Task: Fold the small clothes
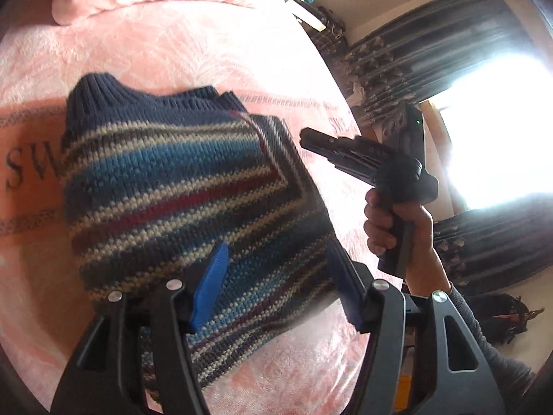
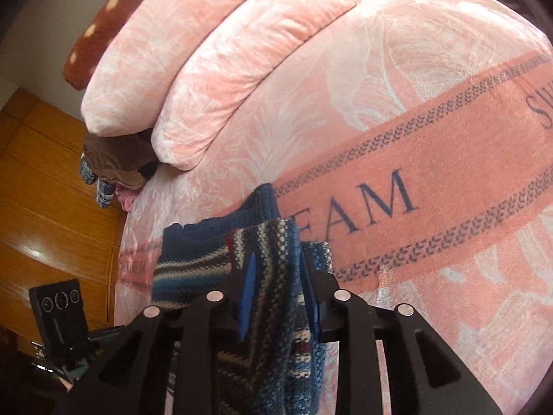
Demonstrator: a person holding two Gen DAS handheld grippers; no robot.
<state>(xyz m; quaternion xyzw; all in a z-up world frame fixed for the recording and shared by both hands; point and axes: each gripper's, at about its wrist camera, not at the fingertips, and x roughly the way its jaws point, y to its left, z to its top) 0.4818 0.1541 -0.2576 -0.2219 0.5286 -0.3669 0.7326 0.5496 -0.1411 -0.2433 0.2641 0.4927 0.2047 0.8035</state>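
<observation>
Striped knit sweater (image 1: 179, 186) on the pink blanket (image 1: 172, 52). Left gripper (image 1: 276, 283) spread wide above the hem; right gripper (image 2: 276, 294), toward 3 o'clock, pinches a bunched fold. Carry that fold straight, edges aligned.

1. A striped knit sweater (image 1: 179, 186) in navy, blue, cream and red lies partly folded on a pink blanket (image 1: 166, 45) with a salmon band and dark lettering.
2. The left gripper (image 1: 276, 276) hangs over the sweater's near edge, its blue-padded fingers (image 1: 211, 283) spread wide with only cloth beneath them.
3. A hand (image 1: 397, 221) holds the right gripper (image 1: 307, 140) just beyond the sweater's right edge; its fingers look nearly together, gripping nothing visible.
4. Dark patterned curtains (image 1: 408, 69) frame a glaring window (image 1: 501, 131).
</observation>
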